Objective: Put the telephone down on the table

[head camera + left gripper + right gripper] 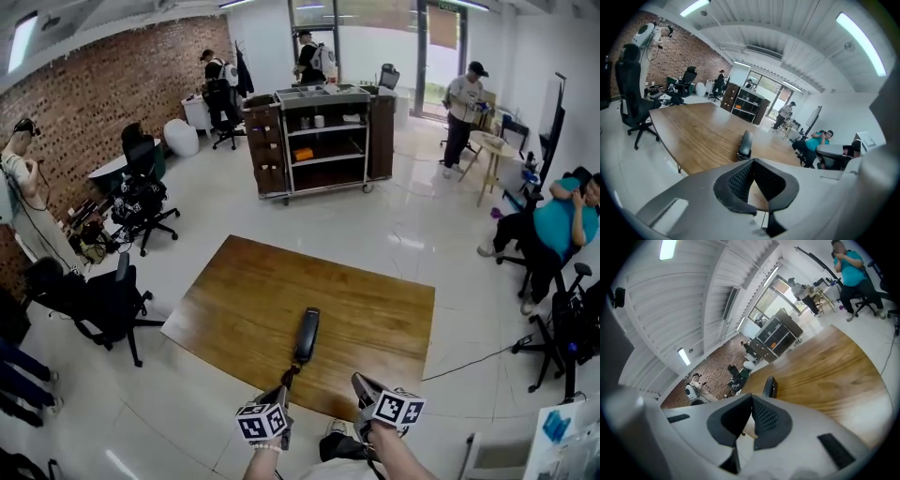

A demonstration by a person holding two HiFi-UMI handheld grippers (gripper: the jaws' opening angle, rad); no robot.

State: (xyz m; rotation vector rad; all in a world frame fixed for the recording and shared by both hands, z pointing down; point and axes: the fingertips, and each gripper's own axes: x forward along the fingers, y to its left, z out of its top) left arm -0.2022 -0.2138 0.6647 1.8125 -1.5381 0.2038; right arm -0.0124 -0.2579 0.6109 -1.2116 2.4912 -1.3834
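Note:
The black telephone handset [306, 336] lies flat on the wooden table [253, 300], lengthwise, near the front edge, with nothing touching it. My left gripper [284, 377] hangs just off the table's front edge, short of the handset's near end, jaws shut and empty. The right gripper [362, 382] is beside it to the right, also off the edge, jaws together with nothing in them. In the left gripper view the handset [746, 145] rests ahead of the closed tips [753, 161]. The right gripper view shows the handset [770, 387] beyond its closed tips [751, 397].
Black office chairs [108, 305] stand left of the table. A service cart [323, 141] stands at the back. A seated person in teal [558, 225] and a chair [562, 342] are on the right, with a cable [469, 361] on the floor. Several people stand further back.

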